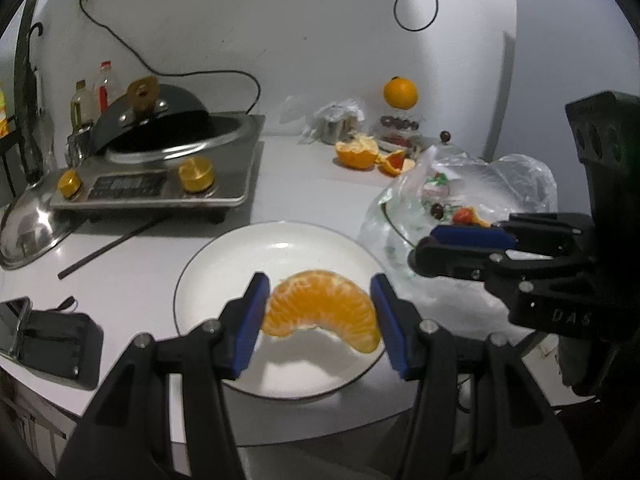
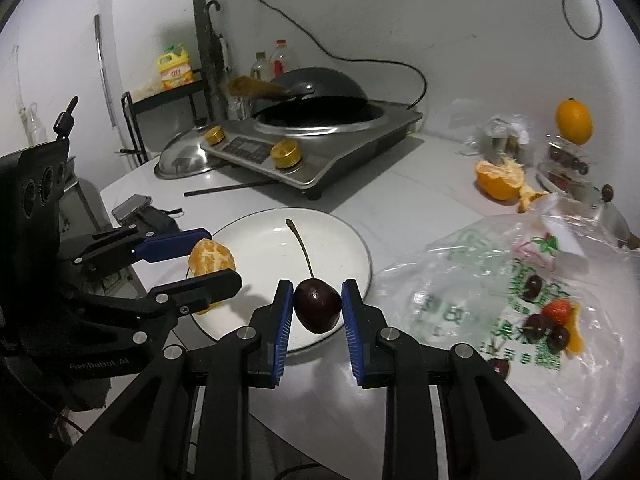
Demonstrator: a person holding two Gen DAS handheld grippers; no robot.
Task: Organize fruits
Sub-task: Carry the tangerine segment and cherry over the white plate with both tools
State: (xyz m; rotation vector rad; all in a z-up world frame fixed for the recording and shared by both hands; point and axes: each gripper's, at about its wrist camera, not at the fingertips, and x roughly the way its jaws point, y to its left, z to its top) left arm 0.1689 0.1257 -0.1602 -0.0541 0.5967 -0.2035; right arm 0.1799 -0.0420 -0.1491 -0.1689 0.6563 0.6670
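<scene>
Broadly, a white desk (image 1: 304, 184) is carrying everything, with a steel induction cooker (image 2: 320, 152) sitting toward the back wall and a dark wok (image 2: 320, 84) lying tilted across its bowl. Near the front edge a white plate (image 1: 288, 248) is resting, bare in the middle. Just beside the plate a crinkled clear plastic bag (image 2: 500, 280) is lying spread open, holding a few dark cherries (image 2: 554, 334) and a strawberry (image 2: 557, 311). Farther back a torn orange peel (image 1: 356, 154) is sitting on the desk, and a whole orange (image 1: 401, 93) is perching on top of stacked clear containers.

Over the near side of the plate, the left claw (image 1: 318, 316) is gripping a peeled orange piece (image 1: 322, 308), several segments still joined in a curve, with both blue pads pressing on its ends; the piece is hanging clear above the plate. Beside it, the right claw (image 2: 316, 312) is clenching a dark cherry (image 2: 317, 308) between its pads, the thin stem (image 2: 301, 246) pointing up and away over the plate's near rim. Both claws are sitting close together, the left one reaching in from the plate's far side in the right wrist view.
</scene>
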